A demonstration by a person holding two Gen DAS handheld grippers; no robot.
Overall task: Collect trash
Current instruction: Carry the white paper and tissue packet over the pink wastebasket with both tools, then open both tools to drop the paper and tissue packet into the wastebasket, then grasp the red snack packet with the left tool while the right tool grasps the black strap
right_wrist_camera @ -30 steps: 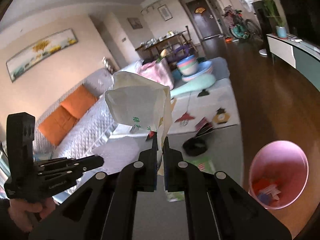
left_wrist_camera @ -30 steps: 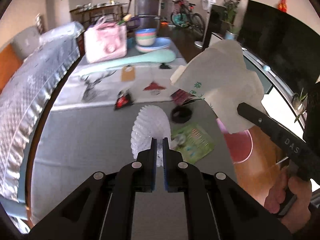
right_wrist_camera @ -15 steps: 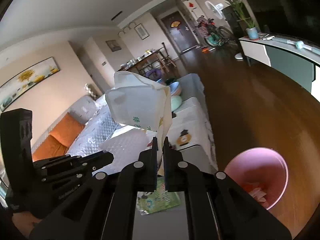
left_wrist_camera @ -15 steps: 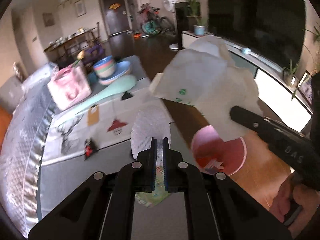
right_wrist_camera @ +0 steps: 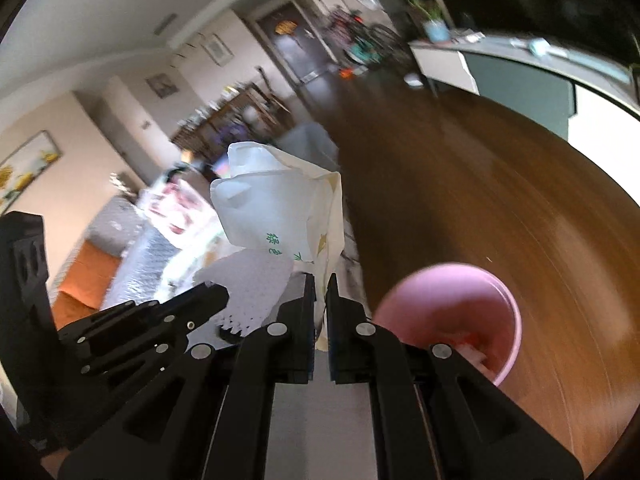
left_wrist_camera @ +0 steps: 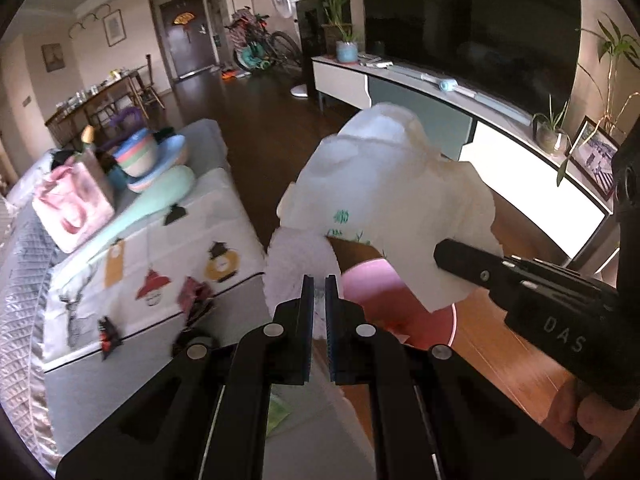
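Above pink bin (right_wrist_camera: 448, 312), trash-clamping fingers (right_wrist_camera: 308, 296)

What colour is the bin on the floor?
Pink; the bin shows best in the right wrist view.

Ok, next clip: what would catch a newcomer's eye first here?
Probably the big crumpled white paper bag with green print, pinched in the right gripper and filling the middle of both views. Next, the pink bin on the wood floor to its right, with scraps inside. The left gripper holds a white pleated paper piece beside it.
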